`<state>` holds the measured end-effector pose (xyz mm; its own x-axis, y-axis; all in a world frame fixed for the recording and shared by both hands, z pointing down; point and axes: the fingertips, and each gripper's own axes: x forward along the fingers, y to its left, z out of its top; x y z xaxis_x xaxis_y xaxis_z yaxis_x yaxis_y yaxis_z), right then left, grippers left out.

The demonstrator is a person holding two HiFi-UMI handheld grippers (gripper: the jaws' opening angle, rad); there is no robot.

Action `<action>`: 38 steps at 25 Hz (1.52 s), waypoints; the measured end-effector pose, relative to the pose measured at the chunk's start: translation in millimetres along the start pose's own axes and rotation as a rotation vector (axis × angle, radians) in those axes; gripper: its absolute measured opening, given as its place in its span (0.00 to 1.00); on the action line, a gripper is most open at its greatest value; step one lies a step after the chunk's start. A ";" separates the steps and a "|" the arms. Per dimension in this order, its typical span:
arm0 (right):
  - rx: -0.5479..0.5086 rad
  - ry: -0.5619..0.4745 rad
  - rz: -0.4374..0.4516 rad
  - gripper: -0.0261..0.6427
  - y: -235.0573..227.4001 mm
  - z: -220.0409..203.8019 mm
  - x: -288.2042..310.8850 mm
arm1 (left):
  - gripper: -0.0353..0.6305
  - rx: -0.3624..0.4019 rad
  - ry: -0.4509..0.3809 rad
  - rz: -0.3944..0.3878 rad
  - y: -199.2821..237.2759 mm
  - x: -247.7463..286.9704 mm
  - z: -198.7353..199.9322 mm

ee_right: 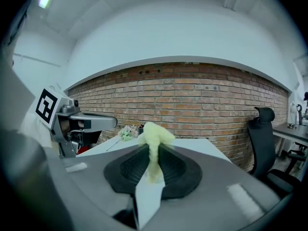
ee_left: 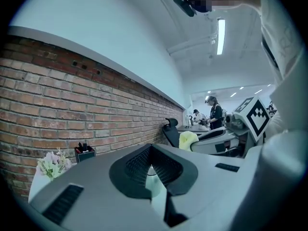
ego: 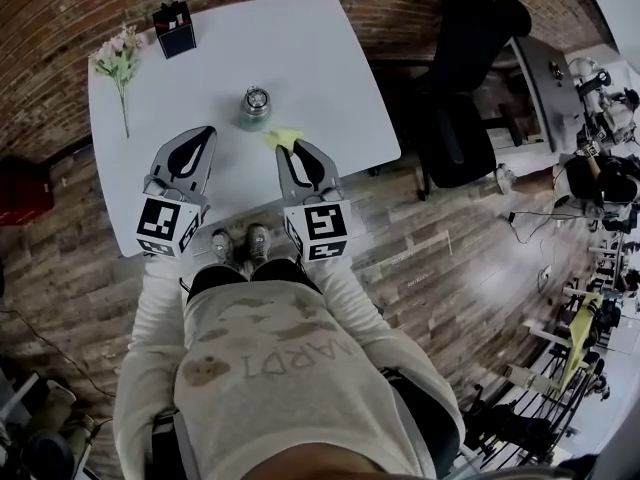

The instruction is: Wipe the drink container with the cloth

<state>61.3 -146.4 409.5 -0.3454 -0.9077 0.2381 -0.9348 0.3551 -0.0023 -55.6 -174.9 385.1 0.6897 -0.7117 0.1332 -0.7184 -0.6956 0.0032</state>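
Our right gripper (ego: 287, 148) fingers pinch the cloth (ego: 283, 135); left gripper (ego: 207, 132) fingers press together. Next we wipe the drink container (ego: 256, 106), at eleven o'clock.

Pale grey sweatshirt (ego: 290, 368) (faint lettering on the chest), grey left gripper (ego: 205, 133), matching right gripper (ego: 291, 149), black-and-white marker cubes (ego: 165, 224), grey shoes (ego: 240, 246)

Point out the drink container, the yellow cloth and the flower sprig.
drink container (ego: 256, 98): head view, on its lid.
yellow cloth (ee_right: 155, 134): right gripper view, on its bunched top.
flower sprig (ego: 117, 56): head view, on the blossoms.
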 end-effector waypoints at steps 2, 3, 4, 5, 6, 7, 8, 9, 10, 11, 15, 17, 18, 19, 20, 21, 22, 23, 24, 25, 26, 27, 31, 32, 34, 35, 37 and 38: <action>-0.002 -0.011 -0.008 0.15 -0.4 5.0 -4.7 | 0.05 -0.001 -0.011 0.001 -0.3 -3.3 3.6; -0.003 -0.016 -0.011 0.15 -0.5 7.8 -7.0 | 0.05 -0.001 -0.016 0.003 -0.2 -5.0 5.6; -0.004 -0.022 -0.014 0.15 -0.5 10.6 -9.2 | 0.05 -0.001 -0.021 0.006 0.0 -6.8 7.5; -0.006 -0.029 -0.015 0.15 -0.2 13.4 -11.4 | 0.05 0.000 -0.025 0.009 0.0 -8.6 9.3; -0.008 -0.035 -0.017 0.15 0.1 15.9 -13.5 | 0.05 0.001 -0.030 0.011 -0.4 -10.2 11.0; -0.009 -0.042 -0.018 0.15 0.3 18.4 -15.7 | 0.05 0.003 -0.034 0.012 -1.1 -11.7 12.6; -0.009 -0.048 -0.020 0.15 0.6 20.9 -18.1 | 0.05 0.004 -0.039 0.014 -1.9 -13.4 14.5; -0.008 -0.054 -0.021 0.15 0.9 23.6 -20.8 | 0.05 0.004 -0.044 0.016 -2.6 -15.4 16.6; -0.006 -0.061 -0.023 0.15 1.4 26.4 -23.5 | 0.05 0.002 -0.050 0.019 -3.2 -17.7 19.1; -0.005 -0.068 -0.024 0.15 1.8 29.3 -26.1 | 0.05 0.000 -0.057 0.022 -3.6 -20.2 21.7; 0.000 -0.098 -0.029 0.15 2.8 39.9 -34.7 | 0.05 -0.001 -0.082 0.032 -4.3 -28.8 30.9; 0.004 -0.110 -0.033 0.15 3.0 44.0 -38.8 | 0.05 0.003 -0.092 0.035 -4.6 -33.1 34.4; 0.005 -0.115 -0.035 0.15 3.1 45.8 -40.6 | 0.05 0.002 -0.097 0.037 -4.5 -35.2 35.9; 0.005 -0.120 -0.036 0.15 3.2 47.5 -42.1 | 0.05 0.000 -0.102 0.040 -4.2 -37.1 37.2; 0.004 -0.125 -0.038 0.15 3.2 49.3 -43.5 | 0.05 -0.002 -0.107 0.043 -3.7 -39.0 38.4; 0.004 -0.130 -0.039 0.15 3.2 51.1 -44.8 | 0.05 -0.004 -0.111 0.046 -3.0 -40.8 39.6; 0.004 -0.136 -0.040 0.15 3.3 52.9 -45.8 | 0.05 -0.005 -0.116 0.050 -2.2 -42.8 40.8; 0.004 -0.142 -0.041 0.15 3.5 54.7 -46.8 | 0.05 -0.005 -0.121 0.054 -1.4 -44.9 42.2; 0.004 -0.148 -0.042 0.15 3.8 56.6 -47.7 | 0.05 -0.004 -0.125 0.056 -0.9 -46.9 44.0; 0.004 -0.153 -0.042 0.15 4.0 58.8 -48.8 | 0.05 -0.002 -0.129 0.057 -0.7 -48.7 46.4; 0.003 -0.159 -0.043 0.15 3.9 61.1 -49.9 | 0.05 0.000 -0.132 0.057 -0.6 -50.3 49.0; 0.002 -0.165 -0.045 0.15 3.8 63.5 -50.9 | 0.05 0.000 -0.136 0.060 0.1 -51.8 50.8; 0.001 -0.187 -0.054 0.15 2.7 72.2 -51.9 | 0.05 -0.004 -0.147 0.063 3.0 -53.7 56.3; 0.001 -0.192 -0.055 0.15 2.6 73.8 -51.9 | 0.05 -0.004 -0.149 0.059 2.8 -53.6 57.7; 0.001 -0.200 -0.057 0.15 2.8 75.8 -51.8 | 0.05 -0.006 -0.153 0.059 3.2 -53.5 58.3; 0.001 -0.202 -0.058 0.15 3.0 76.2 -51.4 | 0.05 -0.009 -0.156 0.060 4.0 -53.4 57.6; -0.002 -0.204 -0.059 0.15 3.5 77.1 -50.3 | 0.05 -0.016 -0.164 0.058 5.6 -53.3 57.2; -0.003 -0.204 -0.060 0.15 3.7 77.8 -49.9 | 0.05 -0.018 -0.168 0.055 5.9 -53.4 58.1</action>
<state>68.6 -117.2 322.0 -0.2986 -0.9537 0.0358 -0.9542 0.2991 0.0090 -91.5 -146.7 320.4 0.6536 -0.7561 -0.0340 -0.7559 -0.6544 0.0185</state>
